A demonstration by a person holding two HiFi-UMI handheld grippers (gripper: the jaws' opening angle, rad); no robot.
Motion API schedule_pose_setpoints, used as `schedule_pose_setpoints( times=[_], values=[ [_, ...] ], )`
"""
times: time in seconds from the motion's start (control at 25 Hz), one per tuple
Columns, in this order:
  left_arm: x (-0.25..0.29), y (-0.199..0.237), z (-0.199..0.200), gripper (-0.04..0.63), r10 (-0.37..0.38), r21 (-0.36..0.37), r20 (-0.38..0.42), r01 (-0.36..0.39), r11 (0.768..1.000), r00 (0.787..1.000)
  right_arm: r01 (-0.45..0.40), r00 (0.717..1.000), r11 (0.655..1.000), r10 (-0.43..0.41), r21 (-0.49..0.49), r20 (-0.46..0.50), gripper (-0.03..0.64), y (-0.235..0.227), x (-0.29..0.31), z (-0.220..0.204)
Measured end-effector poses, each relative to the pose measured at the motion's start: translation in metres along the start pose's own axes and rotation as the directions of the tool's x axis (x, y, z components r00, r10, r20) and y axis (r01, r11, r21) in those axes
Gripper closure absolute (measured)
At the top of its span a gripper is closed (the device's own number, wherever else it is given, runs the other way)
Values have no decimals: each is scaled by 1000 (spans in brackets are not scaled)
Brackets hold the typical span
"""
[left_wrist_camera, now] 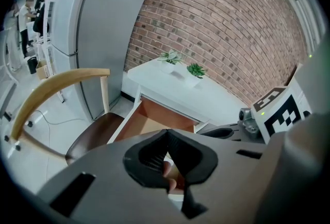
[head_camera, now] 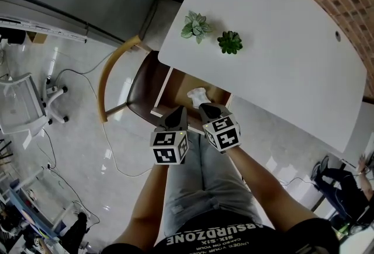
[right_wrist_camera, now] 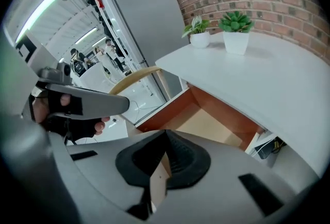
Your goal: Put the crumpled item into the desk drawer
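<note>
Left hand-held gripper (head_camera: 180,111) and right hand-held gripper (head_camera: 206,108) are pressed together, empty; the white crumpled wad (head_camera: 198,95) at 12 o'clock in the open wooden drawer (head_camera: 182,84) may snag under the white bench (head_camera: 280,54).

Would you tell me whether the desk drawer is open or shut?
Open: the drawer is pulled out from under the white desk, its wooden bottom showing in all three views.

Head view: above the person, looking steeply down on the desk (head_camera: 280,60) and the open drawer (head_camera: 178,84) at its front edge. Left gripper view: low, near the drawer, facing the brick wall (left_wrist_camera: 221,22). Right gripper view: close by the front edge, looking along the desk. All three share the drawer and plants (head_camera: 229,42).
</note>
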State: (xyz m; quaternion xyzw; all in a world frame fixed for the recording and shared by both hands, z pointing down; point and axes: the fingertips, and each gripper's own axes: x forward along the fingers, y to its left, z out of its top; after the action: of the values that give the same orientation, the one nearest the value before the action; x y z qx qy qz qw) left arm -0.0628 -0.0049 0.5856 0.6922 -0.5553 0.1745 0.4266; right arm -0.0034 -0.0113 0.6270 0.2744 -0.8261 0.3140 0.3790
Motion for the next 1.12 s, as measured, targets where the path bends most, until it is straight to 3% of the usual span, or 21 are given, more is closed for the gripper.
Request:
schedule_pose_setpoints(
  times=[0.48,1.12],
  values=[
    [-1,-18,-4,589,-14,6,17,14,1000,1000,16,995,1000,-13,-21,103,620,8,-41,18],
    [-1,-33,-15,589,-7,-3,45,7,1000,999,0,992,998,8,-64,128,620,16,-61,13]
  ],
)
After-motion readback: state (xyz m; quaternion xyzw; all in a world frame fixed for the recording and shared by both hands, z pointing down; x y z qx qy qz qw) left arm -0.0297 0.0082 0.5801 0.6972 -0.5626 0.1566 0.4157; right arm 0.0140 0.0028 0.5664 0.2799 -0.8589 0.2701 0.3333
